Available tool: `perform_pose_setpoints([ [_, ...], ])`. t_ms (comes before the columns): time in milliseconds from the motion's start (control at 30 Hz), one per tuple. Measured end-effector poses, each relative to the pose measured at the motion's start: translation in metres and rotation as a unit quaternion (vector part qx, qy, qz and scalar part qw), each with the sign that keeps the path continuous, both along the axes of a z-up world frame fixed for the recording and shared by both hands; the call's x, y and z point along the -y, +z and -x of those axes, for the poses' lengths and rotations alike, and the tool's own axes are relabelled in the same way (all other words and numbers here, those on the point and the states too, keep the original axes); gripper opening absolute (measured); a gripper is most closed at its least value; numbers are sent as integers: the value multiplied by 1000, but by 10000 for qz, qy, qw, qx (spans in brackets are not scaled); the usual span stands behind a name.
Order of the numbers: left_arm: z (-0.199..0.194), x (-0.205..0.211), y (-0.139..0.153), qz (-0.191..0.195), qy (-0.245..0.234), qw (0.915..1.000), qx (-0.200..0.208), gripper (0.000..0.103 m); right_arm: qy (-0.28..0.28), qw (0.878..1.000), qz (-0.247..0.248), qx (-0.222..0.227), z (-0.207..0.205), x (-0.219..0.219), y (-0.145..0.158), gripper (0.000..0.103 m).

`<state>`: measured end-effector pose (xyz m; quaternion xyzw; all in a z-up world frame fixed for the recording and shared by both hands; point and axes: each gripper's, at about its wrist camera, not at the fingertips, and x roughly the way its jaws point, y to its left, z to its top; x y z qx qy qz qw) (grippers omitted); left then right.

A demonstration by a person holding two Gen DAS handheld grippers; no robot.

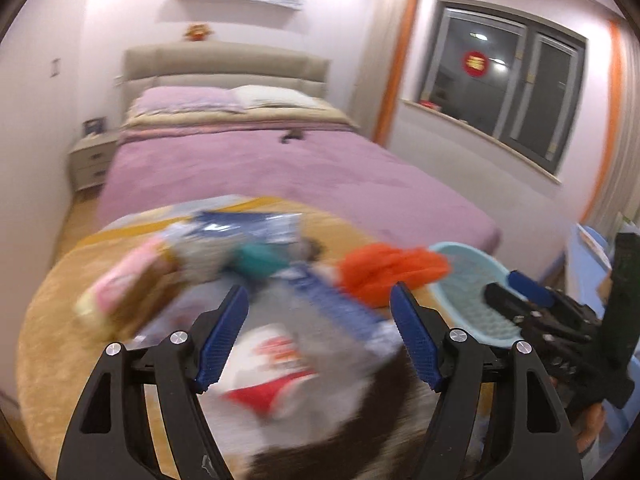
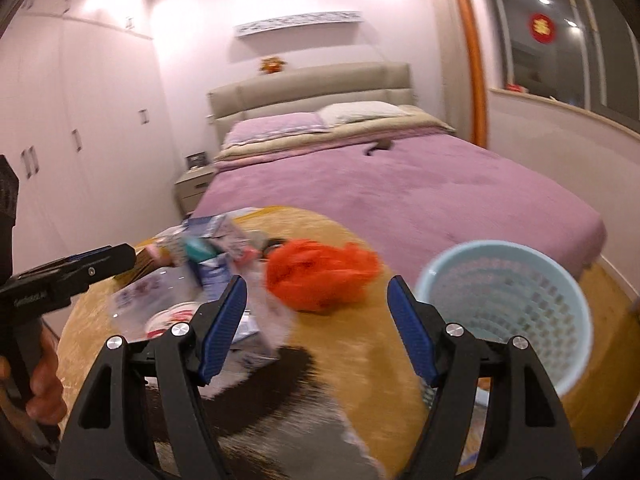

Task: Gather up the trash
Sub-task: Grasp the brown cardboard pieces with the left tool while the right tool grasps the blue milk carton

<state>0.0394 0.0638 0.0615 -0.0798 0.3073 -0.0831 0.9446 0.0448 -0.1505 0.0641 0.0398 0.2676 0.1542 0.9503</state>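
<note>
A blurred heap of trash lies on a round yellow rug point(image 1: 52, 320): a pink packet point(image 1: 128, 284), blue and white wrappers point(image 1: 340, 304), a teal item point(image 1: 260, 260), a red and white packet point(image 1: 276, 364) and a crumpled orange bag point(image 1: 392, 276) point(image 2: 320, 276). A light blue mesh basket point(image 1: 464, 280) point(image 2: 504, 312) stands right of the heap. My left gripper point(image 1: 320, 336) point(image 2: 130, 254) hovers open above the heap and holds nothing. My right gripper point(image 2: 318, 332) point(image 1: 500, 286) is open and empty between the orange bag and the basket.
A bed with a purple cover point(image 1: 280, 168) point(image 2: 420, 192) fills the room behind the rug. A nightstand point(image 1: 92, 160) stands at its left and white wardrobes point(image 2: 72, 128) line the left wall. A window point(image 1: 508, 76) is on the right. A hand point(image 2: 40, 380) holds the left gripper's handle.
</note>
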Motion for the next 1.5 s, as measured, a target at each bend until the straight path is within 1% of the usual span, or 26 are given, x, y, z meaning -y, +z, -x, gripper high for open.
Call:
perform_pose_setpoints([
  [133,3,-47,-15,-131,420,9987,-256,72,243,9996,111,-6,-6,-31,-12,68],
  [200,2,-66,-24,-136,576,9975,-383,72,330,9993,152,-65,-12,-44,-20,63],
  [300,-1,-99,-34,-89,844,9950,-524,71,372,9990,149,-172,-24,-54,-32,62],
  [433,-6,-122,-37,-122,897,9942,-575,70,360,9989,112,-260,-31,-56,-42,62],
  [500,-11,-124,-38,-138,814,9947,-615,70,350,9989,114,-273,-32,-56,-47,62],
  [567,-20,-124,-42,-246,747,9945,-686,69,346,9988,125,-324,-34,-56,-51,62],
  [600,-23,-123,-43,-317,723,9945,-684,66,350,9987,120,-341,-34,-56,-53,62],
  [633,-28,-122,-45,-369,687,9945,-694,61,356,9987,129,-355,-35,-57,-54,62],
  [700,-37,-121,-50,-350,625,9939,-834,56,367,9984,169,-393,-37,-58,-55,62],
  [767,-47,-124,-56,-305,576,9929,-994,42,390,9982,190,-405,-40,-62,-56,62],
  [833,-52,-124,-59,-325,547,9923,-1066,37,428,9979,231,-432,-41,-64,-58,62],
  [933,-56,-126,-63,-164,500,9919,-1153,35,506,9972,302,-468,-43,-69,-59,62],
  [1000,-58,-126,-64,-113,486,9917,-1185,31,540,9966,361,-499,-44,-72,-60,62],
  [1067,-59,-125,-66,-72,432,9915,-1222,24,622,9959,367,-536,-43,-75,-60,62],
  [1133,-57,-123,-64,-74,411,9918,-1209,20,695,9955,372,-533,-41,-77,-60,50],
  [1167,-57,-121,-63,-92,412,9919,-1197,18,741,9952,355,-535,-41,-77,-60,45],
  [1200,-56,-121,-62,-88,410,9919,-1199,17,811,9947,315,-557,-40,-77,-59,38],
  [1233,-54,-122,-61,-60,403,9918,-1212,17,848,9943,278,-581,-40,-77,-59,36],
  [1300,-53,-124,-60,-31,395,9919,-1207,17,841,9943,231,-613,-40,-76,-60,36],
  [1367,-50,-130,-60,42,410,9919,-1200,20,871,9940,161,-640,-39,-74,-60,36],
  [1500,-53,-139,-59,278,352,9907,-1281,20,890,9938,49,-661,-38,-69,-59,36],
])
